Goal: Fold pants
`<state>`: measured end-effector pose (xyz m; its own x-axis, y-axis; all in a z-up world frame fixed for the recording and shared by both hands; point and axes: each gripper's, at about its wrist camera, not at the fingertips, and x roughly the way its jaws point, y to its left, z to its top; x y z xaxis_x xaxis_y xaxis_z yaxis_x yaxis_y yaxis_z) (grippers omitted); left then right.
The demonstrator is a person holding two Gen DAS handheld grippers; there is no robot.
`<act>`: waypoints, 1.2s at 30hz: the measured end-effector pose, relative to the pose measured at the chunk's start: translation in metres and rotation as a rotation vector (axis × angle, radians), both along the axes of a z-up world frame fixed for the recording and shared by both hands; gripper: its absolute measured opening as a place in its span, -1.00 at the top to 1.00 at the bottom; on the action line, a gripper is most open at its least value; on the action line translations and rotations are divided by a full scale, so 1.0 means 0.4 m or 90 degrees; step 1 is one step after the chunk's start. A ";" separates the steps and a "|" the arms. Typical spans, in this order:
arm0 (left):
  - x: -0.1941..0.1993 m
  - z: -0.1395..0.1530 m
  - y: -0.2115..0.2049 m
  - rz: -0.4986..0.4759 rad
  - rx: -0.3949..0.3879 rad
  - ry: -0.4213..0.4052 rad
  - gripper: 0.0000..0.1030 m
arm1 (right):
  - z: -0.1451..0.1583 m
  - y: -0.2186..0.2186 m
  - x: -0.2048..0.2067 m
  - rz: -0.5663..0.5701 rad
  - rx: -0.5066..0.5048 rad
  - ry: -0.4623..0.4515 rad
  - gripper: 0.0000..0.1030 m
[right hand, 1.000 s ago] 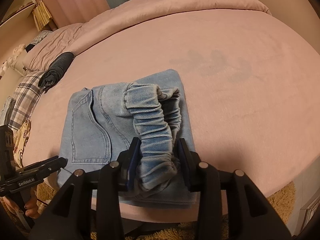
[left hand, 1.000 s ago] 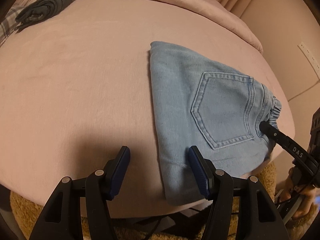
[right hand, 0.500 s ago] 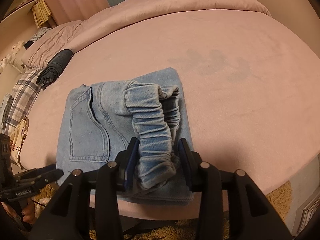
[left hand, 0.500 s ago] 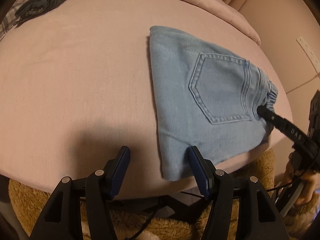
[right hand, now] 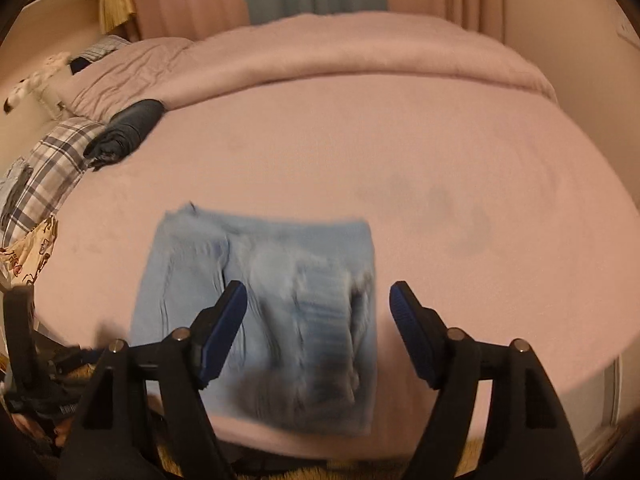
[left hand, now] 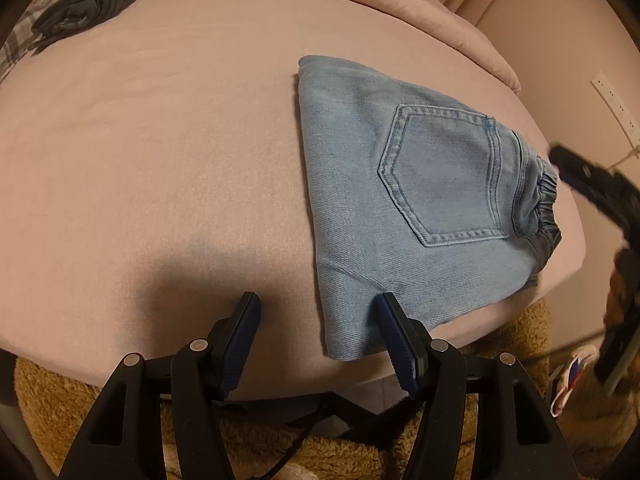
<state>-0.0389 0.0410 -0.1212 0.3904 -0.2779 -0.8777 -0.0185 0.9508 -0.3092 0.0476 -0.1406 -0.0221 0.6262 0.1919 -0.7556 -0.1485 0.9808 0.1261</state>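
The light blue denim pants (left hand: 420, 200) lie folded into a compact rectangle near the front edge of the pink bed (left hand: 160, 140), back pocket up, elastic waistband at the right. My left gripper (left hand: 316, 312) is open and empty over the pants' near left corner. In the right wrist view the pants (right hand: 260, 300) are motion-blurred, lying flat below my right gripper (right hand: 318, 300), which is open, empty and lifted off the waistband. The right gripper also shows at the right edge of the left wrist view (left hand: 592, 184).
A rolled dark grey garment (right hand: 128, 132) lies at the bed's far left, next to plaid bedding (right hand: 44, 176). A pink duvet (right hand: 320, 52) is bunched along the far side. Brown shaggy rug (left hand: 60, 400) lies below the bed edge.
My right gripper let go of the elastic waistband, opened wide and pulled back up. The left gripper stayed open and drew back slightly toward the bed edge.
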 end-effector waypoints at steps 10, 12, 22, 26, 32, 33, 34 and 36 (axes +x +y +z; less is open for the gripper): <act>-0.003 -0.008 -0.005 0.002 -0.003 -0.005 -0.22 | -0.123 0.006 0.133 0.022 0.049 0.091 -0.03; -0.005 -0.008 -0.005 0.002 -0.002 -0.005 -0.22 | -0.133 0.007 0.123 0.020 0.049 0.088 -0.01; -0.008 -0.006 0.003 0.003 -0.004 -0.007 -0.22 | -0.118 0.024 0.120 0.001 0.025 0.068 -0.03; -0.008 -0.006 0.002 0.002 -0.001 -0.005 -0.22 | -0.070 0.010 0.091 -0.001 0.050 0.058 -0.10; -0.007 -0.003 0.006 0.003 0.000 -0.001 -0.22 | -0.052 0.007 0.026 0.013 0.007 0.071 -0.07; -0.006 -0.002 0.005 0.003 0.001 0.000 -0.22 | -0.064 0.004 0.013 0.014 0.007 0.087 -0.07; -0.001 -0.002 0.006 0.002 0.001 0.002 -0.23 | -0.074 0.001 0.004 0.013 0.004 0.098 -0.07; 0.007 -0.002 0.003 0.002 0.003 0.006 -0.23 | -0.108 -0.004 -0.017 0.004 -0.020 0.125 -0.08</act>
